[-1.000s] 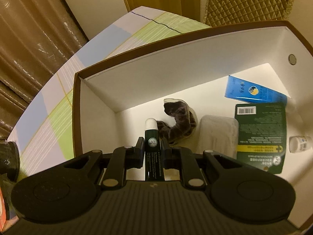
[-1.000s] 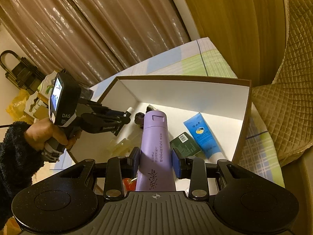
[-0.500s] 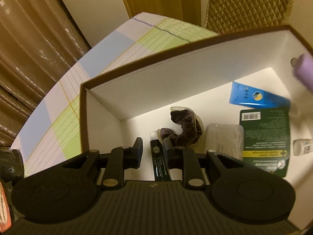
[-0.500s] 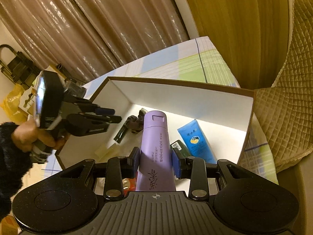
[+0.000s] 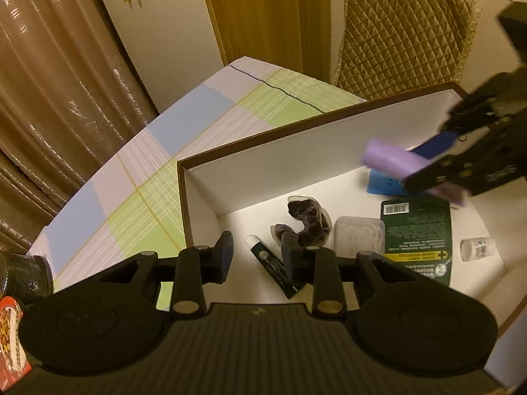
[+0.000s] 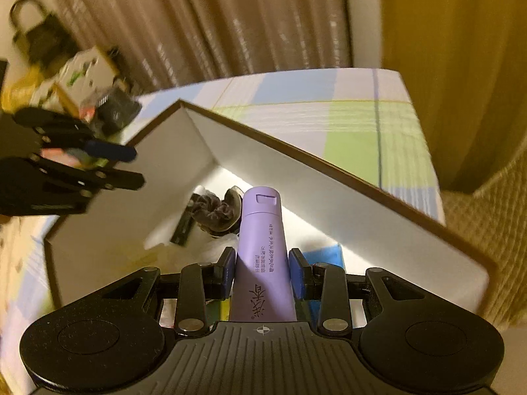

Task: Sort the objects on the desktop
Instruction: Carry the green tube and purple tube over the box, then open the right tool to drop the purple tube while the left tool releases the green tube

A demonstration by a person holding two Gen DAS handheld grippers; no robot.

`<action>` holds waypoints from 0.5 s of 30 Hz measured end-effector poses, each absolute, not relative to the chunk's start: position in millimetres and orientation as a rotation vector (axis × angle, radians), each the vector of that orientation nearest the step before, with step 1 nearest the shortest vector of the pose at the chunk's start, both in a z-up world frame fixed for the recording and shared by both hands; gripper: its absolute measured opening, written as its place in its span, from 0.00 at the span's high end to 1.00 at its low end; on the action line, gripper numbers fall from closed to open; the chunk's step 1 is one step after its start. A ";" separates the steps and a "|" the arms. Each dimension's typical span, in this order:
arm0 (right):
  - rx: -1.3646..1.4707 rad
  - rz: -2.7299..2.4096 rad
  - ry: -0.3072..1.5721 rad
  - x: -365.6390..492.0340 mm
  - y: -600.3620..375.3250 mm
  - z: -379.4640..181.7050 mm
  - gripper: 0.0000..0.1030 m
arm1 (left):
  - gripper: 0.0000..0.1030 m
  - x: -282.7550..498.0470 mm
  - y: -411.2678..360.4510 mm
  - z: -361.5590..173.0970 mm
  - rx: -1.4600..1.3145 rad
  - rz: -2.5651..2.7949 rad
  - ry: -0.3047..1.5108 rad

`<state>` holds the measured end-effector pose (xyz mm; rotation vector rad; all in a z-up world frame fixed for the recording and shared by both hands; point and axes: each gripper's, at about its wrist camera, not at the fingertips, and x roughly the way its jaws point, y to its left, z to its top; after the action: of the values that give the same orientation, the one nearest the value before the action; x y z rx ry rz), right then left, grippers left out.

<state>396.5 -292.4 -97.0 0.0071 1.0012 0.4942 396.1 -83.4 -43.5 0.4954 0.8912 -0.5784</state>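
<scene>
A brown-rimmed white box (image 5: 296,151) (image 6: 322,194) stands on the checked tablecloth. My left gripper (image 5: 257,256) is open above the box's near left corner, empty. Below it on the box floor lies a small dark green tube (image 5: 273,268) (image 6: 182,230) with a white cap. My right gripper (image 6: 262,273) is shut on a purple tube (image 6: 262,247) (image 5: 395,161) and hangs over the box interior. In the box also lie a dark scrunchie (image 5: 306,219) (image 6: 214,212), a clear case (image 5: 359,235), a green packet (image 5: 416,233), a blue tube (image 5: 382,182) and a small white jar (image 5: 476,248).
A quilted chair back (image 5: 402,29) stands beyond the table's far edge. Curtains (image 5: 49,65) hang to the left. A dark jar (image 5: 23,276) and a red packet (image 5: 11,339) sit at the table's left end. Boxes and clutter (image 6: 89,89) lie beyond the box.
My left gripper opened, dropped the green tube into the box and pulled back and up. My right gripper carried the purple tube forward over the box.
</scene>
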 end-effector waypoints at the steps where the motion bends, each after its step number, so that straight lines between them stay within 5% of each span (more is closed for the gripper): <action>1: -0.015 0.502 1.000 400.2 -288.9 -100.6 0.67 | 0.74 394.8 -82.6 -43.0 0.494 -0.581 0.890; 9: -0.140 0.541 0.954 421.9 -263.4 -124.9 0.67 | 0.73 389.6 -78.8 -42.2 0.472 -0.605 0.879; 15: -0.138 0.495 0.986 424.9 -261.0 -135.3 0.67 | 0.58 385.6 -72.9 -45.7 0.447 -0.597 0.898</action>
<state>424.9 -261.0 -135.3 -0.1384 0.9858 0.4955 385.6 -72.9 -45.7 0.4468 0.8979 -0.5971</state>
